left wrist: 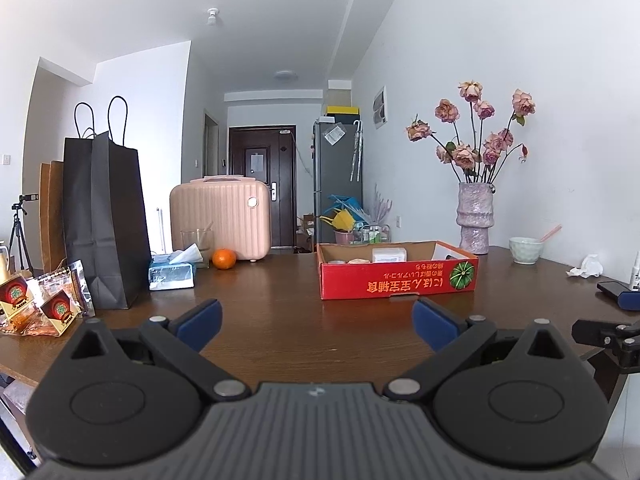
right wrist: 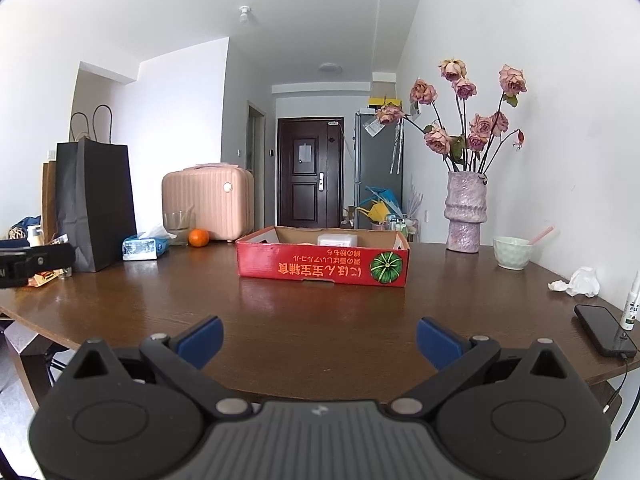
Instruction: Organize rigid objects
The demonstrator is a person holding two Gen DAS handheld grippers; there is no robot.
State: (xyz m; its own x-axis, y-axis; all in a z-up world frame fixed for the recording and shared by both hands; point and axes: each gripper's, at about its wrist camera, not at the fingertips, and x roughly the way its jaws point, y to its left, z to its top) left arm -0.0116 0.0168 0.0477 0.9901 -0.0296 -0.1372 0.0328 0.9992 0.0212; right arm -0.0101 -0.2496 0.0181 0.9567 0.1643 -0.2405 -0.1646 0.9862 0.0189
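A red cardboard box (left wrist: 398, 276) (right wrist: 322, 266) stands on the brown table (left wrist: 280, 320) (right wrist: 320, 308), with a white box (left wrist: 389, 255) (right wrist: 337, 239) and small items inside. My left gripper (left wrist: 316, 320) is open and empty, held near the table's front edge, well short of the red box. My right gripper (right wrist: 319, 340) is open and empty too, over the front edge. The right gripper's body shows at the right edge of the left wrist view (left wrist: 608, 336). A black phone (right wrist: 604, 330) and a white tube (right wrist: 632, 304) lie at the right.
A black paper bag (left wrist: 104, 220), a tissue pack (left wrist: 172, 274), an orange (left wrist: 223, 259), a glass (left wrist: 197, 242) and a pink case (left wrist: 220, 216) stand at the left back. Snack packets (left wrist: 40, 308) lie far left. A vase of roses (left wrist: 474, 218), a bowl (left wrist: 525, 250) and crumpled tissue (left wrist: 586, 267) are at the right.
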